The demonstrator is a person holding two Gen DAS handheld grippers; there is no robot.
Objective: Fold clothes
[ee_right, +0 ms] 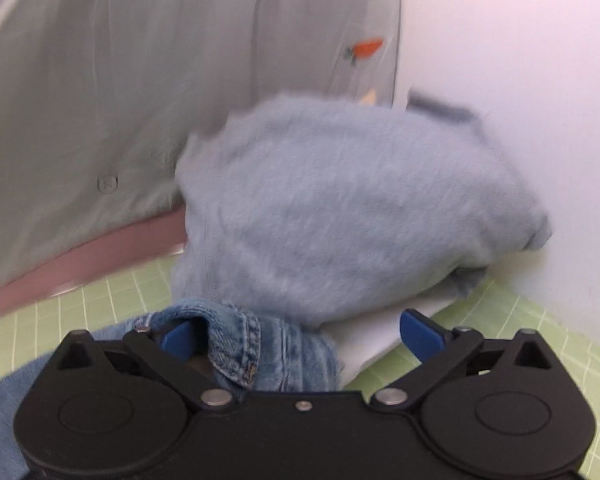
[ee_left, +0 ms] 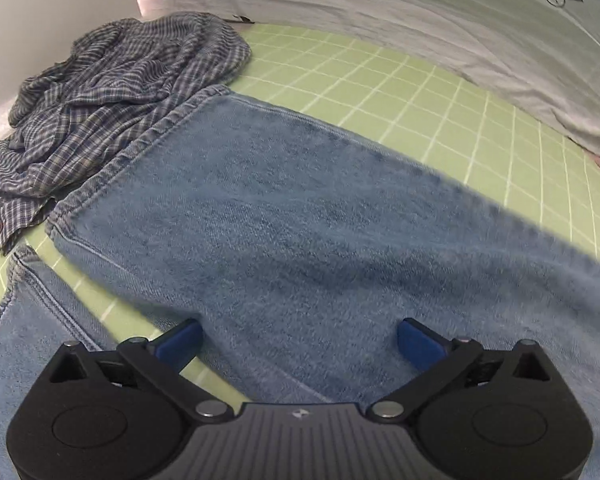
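Blue jeans [ee_left: 280,220] lie spread flat on a green grid mat [ee_left: 420,92], one leg running from the upper left to the lower right. My left gripper [ee_left: 300,340] hangs over that leg, open wide, with only flat denim beneath its blue pads [ee_left: 180,344]. In the right wrist view my right gripper [ee_right: 300,336] is also open wide. A bunched denim waistband [ee_right: 260,344] sits between the jaws, draped against the left finger [ee_right: 176,338]; the right pad is clear of it.
A crumpled blue plaid shirt [ee_left: 112,100] lies at the mat's far left, touching the jeans' hem. A folded fuzzy pale-blue garment [ee_right: 340,208] rests on a white sheet [ee_right: 372,340] ahead of the right gripper. Grey cloth [ee_right: 100,100] and a white wall [ee_right: 520,80] stand behind.
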